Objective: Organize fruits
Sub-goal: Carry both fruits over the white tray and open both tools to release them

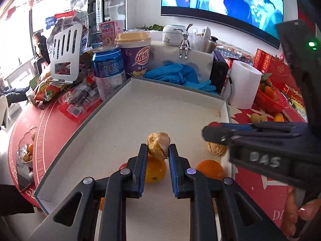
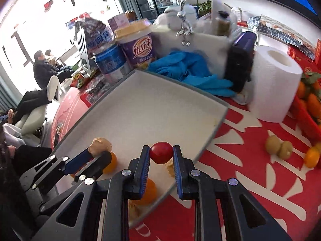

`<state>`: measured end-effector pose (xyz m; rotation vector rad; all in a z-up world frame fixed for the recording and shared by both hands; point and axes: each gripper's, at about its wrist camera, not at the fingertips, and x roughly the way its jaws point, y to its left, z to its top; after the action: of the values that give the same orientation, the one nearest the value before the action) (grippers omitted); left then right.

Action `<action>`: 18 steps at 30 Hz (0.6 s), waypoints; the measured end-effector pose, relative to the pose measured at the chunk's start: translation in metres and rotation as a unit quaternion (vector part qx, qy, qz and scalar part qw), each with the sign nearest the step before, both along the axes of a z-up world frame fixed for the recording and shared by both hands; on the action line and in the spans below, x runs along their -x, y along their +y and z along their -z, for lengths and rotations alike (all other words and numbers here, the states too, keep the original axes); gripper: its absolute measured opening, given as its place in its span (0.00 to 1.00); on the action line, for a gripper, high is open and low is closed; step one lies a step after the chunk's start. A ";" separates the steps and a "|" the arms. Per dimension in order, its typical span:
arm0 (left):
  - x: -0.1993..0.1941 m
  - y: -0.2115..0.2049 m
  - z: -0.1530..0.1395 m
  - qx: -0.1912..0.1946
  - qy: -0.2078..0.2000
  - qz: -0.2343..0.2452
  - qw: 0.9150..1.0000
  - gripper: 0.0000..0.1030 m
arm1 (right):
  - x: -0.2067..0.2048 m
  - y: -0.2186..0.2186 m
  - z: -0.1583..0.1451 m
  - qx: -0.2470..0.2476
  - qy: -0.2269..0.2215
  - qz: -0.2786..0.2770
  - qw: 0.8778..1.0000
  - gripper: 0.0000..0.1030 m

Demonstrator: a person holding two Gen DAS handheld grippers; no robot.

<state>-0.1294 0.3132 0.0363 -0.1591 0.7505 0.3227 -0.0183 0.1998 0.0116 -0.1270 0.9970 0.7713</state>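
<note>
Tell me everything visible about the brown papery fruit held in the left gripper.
The husked fruit is small and roundish, wrapped in a dry, crinkled tan husk that looks papery, with lighter patches on top. The left gripper is shut on it, its blue-padded jaws pressing either side near their tips. It hangs above the white tray, over an orange fruit lying there. From the right wrist view it shows the same tan, wrinkled skin.

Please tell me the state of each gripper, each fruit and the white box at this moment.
left gripper: shut on husked fruit
right gripper: shut on red tomato
white box: open, few fruits inside
orange: lying in the box
toilet roll: standing upright
</note>
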 end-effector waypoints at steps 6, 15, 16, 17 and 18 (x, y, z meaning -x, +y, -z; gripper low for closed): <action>0.000 -0.001 0.000 0.000 0.000 0.005 1.000 0.22 | 0.000 0.009 0.007 0.019 -0.006 -0.002 1.000 0.23; -0.001 -0.002 0.000 -0.005 0.002 0.005 1.000 0.22 | 0.003 0.009 0.007 0.033 -0.015 -0.003 0.999 0.23; -0.001 -0.001 0.000 -0.005 0.002 0.004 1.000 0.22 | 0.003 0.010 0.008 0.033 -0.014 -0.003 0.999 0.23; -0.001 -0.001 0.000 -0.004 0.002 0.004 1.000 0.22 | 0.003 0.010 0.008 0.032 -0.013 -0.002 0.999 0.23; -0.001 -0.001 0.000 -0.004 0.002 0.004 1.000 0.22 | 0.003 0.010 0.008 0.031 -0.012 -0.002 0.999 0.23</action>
<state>-0.1280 0.3118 0.0364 -0.1479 0.7529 0.3195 -0.0217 0.2101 0.0040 -0.1922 0.9982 0.7400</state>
